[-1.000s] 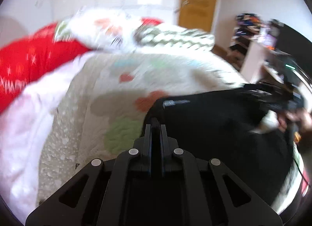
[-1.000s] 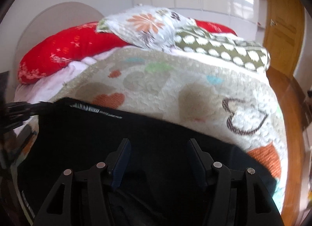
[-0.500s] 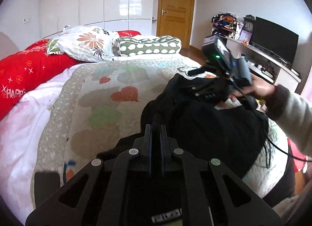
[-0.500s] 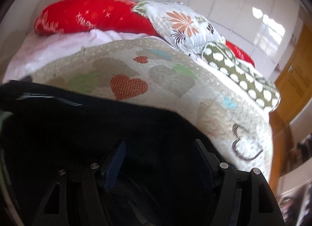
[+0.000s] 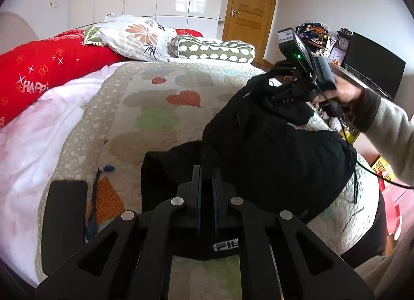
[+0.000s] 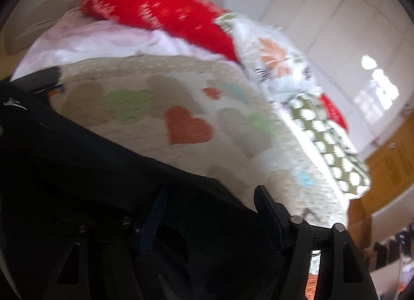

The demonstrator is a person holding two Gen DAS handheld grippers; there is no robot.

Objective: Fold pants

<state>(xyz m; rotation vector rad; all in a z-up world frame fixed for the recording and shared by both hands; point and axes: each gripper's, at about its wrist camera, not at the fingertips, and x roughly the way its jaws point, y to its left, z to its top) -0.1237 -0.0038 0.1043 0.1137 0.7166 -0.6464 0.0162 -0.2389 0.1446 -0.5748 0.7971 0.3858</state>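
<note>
Left tongs (image 5: 206, 183), nearest the lens in the left wrist view: fingers drawn together with a fold of the black pants (image 5: 271, 155) pinched between them, near an edge of the garment. The pants lie across the near, right part of the heart-patterned quilt (image 5: 155, 108) on the bed, one portion flat on the quilt and another lifted in a slack arc toward the right tongs (image 6: 209, 212). In the right wrist view these tongs stand with fingers spread wide; black cloth lies between and over them, and whether they bear on it cannot be told. The right hand (image 5: 346, 93) holds that tool raised above the bed's right side. The fabric drapes and bunches freely, which suggests a light, soft, limp cloth that will sag between two grips and slide little on the textured quilt; it is best taken at a firm edge, such as the waistband or a leg hem, with both grips well apart to keep the fold line taut. Left of the pants, a dark flat object (image 5: 64, 222), possibly a phone, rests on the quilt. Farther back lie a red bolster (image 5: 44, 67), a floral pillow (image 5: 134, 36) and a green patterned cushion (image 5: 214, 50); beyond, a wooden door (image 5: 252, 10).
</note>
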